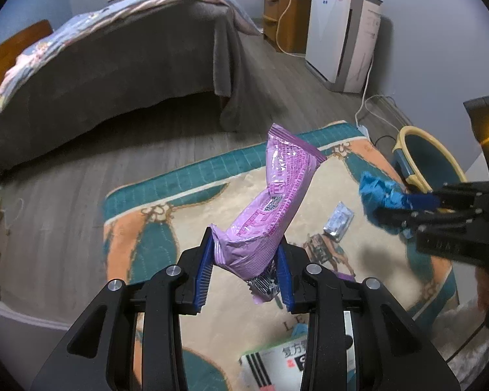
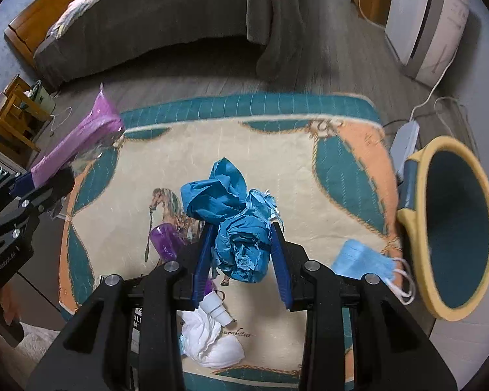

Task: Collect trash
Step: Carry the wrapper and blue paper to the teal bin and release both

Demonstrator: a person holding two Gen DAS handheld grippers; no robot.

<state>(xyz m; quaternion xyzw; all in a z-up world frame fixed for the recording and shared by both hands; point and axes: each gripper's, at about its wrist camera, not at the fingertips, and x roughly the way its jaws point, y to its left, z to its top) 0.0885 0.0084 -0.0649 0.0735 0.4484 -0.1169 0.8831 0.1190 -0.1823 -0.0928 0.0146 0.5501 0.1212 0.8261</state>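
While both grippers hang above the rug (image 2: 277, 163), the left gripper (image 1: 244, 260) clamps the lower end of a purple wrapper (image 1: 274, 202), and the right gripper (image 2: 243, 251) pinches a crumpled blue paper wad (image 2: 231, 215) between its pads. On the rug, a blue face mask (image 2: 362, 259) lies near the right edge just beside the yellow-rimmed bin (image 2: 456, 224), a white tissue (image 2: 212, 339) lies near the near edge, and a purple bottle (image 2: 163, 239) lies toward the centre.

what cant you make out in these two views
- White box, left wrist view: print cut off by the left hand-held gripper and the frame's edge.
- Purple bottle, right wrist view: partly behind the right hand-held gripper.
- Bin: bottom not visible.
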